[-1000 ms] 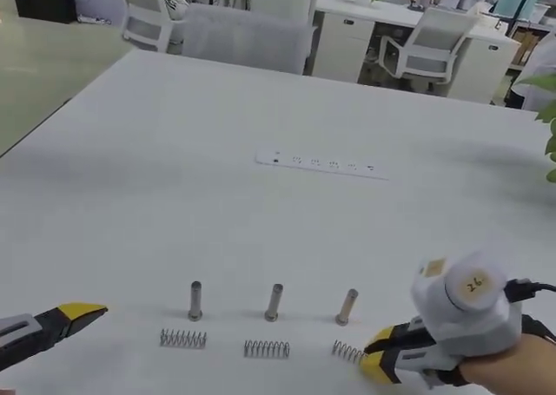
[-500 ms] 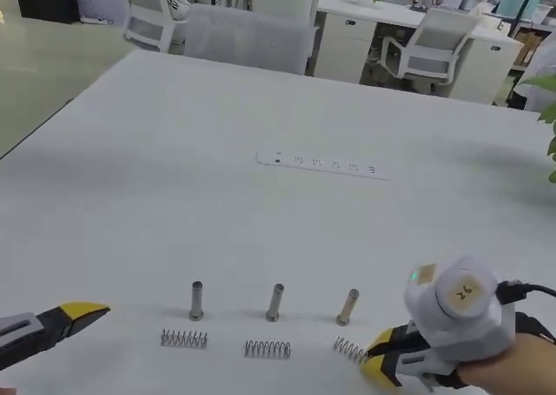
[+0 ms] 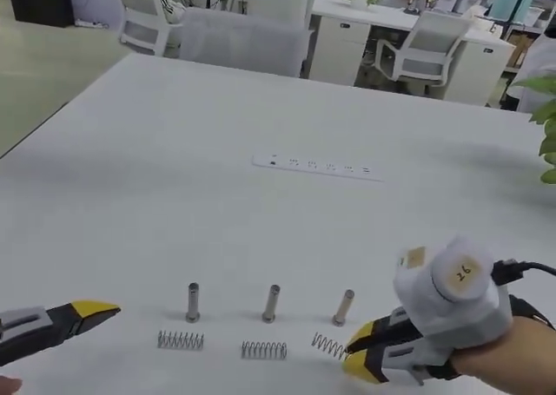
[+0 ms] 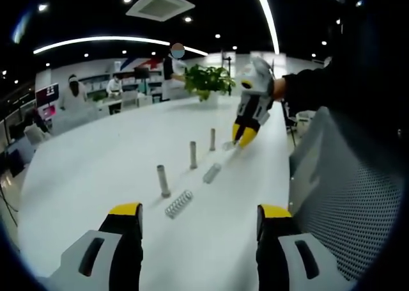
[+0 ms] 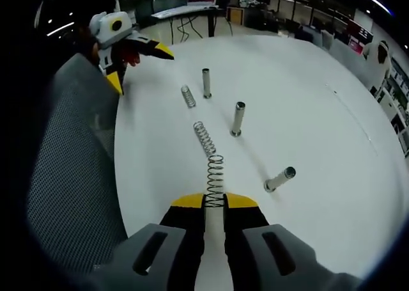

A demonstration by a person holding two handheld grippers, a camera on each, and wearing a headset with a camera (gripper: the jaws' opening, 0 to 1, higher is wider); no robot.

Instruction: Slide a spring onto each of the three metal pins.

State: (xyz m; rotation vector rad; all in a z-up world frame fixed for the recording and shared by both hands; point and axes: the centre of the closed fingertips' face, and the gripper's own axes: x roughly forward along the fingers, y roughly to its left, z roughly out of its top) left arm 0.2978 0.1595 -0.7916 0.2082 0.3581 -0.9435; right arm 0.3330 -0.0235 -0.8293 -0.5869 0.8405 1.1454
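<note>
White table (image 3: 261, 213). R gripper (image 5: 215, 201) at 5 o'clock in head view, jaws narrow, pinching one end of rt spring (image 5: 215, 169); coil stuck out to 12, prob. so free end can thread. L gripper (image 4: 198, 209) at 8 o'clock, jaws wide, empty, parked clear. Rt pin (image 5: 279, 178) stood at 2 o'clock of held coil. Mid spring (image 3: 264, 350), L spring (image 3: 180, 340) lay loose in line toward 9 o'clock, head view.

Smooth matt white across the tabletop (image 3: 261, 108), barely a sheen; satin grey metal on the middle pin (image 3: 272, 302); bright, thin coiled wire for the spring (image 5: 215, 169) at twelve o'clock off the right gripper (image 5: 215, 203); glossy yellow plastic at its front end, matt grey plastic behind; same pairing on the left gripper (image 4: 199, 217); grey mesh on the chair back (image 5: 70, 169), nine o'clock in the right gripper view; smooth white plastic on the power strip (image 3: 317, 166).
</note>
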